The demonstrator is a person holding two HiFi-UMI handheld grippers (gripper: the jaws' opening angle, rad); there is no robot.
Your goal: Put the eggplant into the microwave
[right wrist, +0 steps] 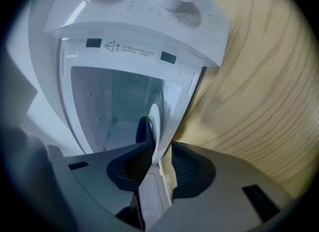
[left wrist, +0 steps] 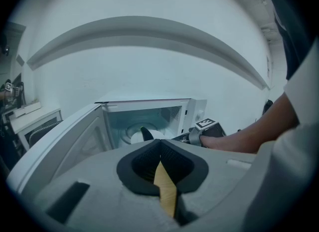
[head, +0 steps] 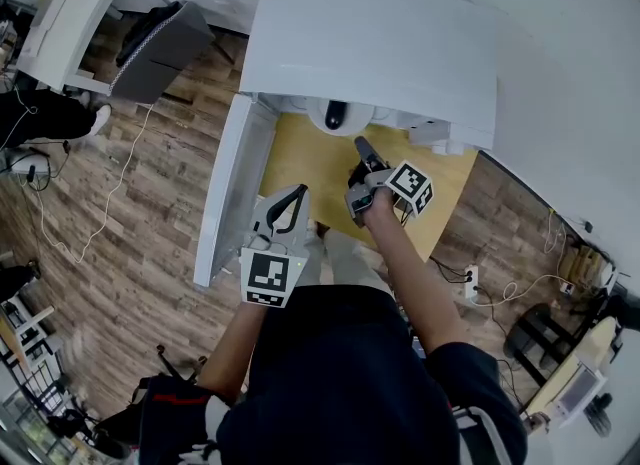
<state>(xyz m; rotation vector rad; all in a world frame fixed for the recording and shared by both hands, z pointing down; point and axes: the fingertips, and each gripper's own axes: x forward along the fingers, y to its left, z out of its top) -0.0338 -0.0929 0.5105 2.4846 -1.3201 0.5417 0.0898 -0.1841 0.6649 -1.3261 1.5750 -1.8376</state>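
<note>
The right gripper (right wrist: 162, 152) is holding its jaws partly spread, with nothing between the pads. Only the lower front edge of the boxy white microwave (right wrist: 134, 31) is showing through the gap. Just past the tips, the dark purple eggplant with a green stem end (right wrist: 144, 128) is lying inside the oven's cavity on the round white plate (right wrist: 155, 118). The pale wooden desk (right wrist: 249, 76) is carrying the oven.

The left gripper (left wrist: 160, 145) is hanging back with its jaws pressed together and empty. It is pointing at the open cavity from beside the white door (head: 225, 193), which is standing swung wide.

Judging from this, the placing itself is looking finished, and the step in hand is the letting go and backing away. The next move is calling for the right gripper to draw straight back, clear of the frame, without nudging the eggplant off the plate. Shutting the door would be falling to the left gripper, which is nearer it, though the task is not asking for that.
</note>
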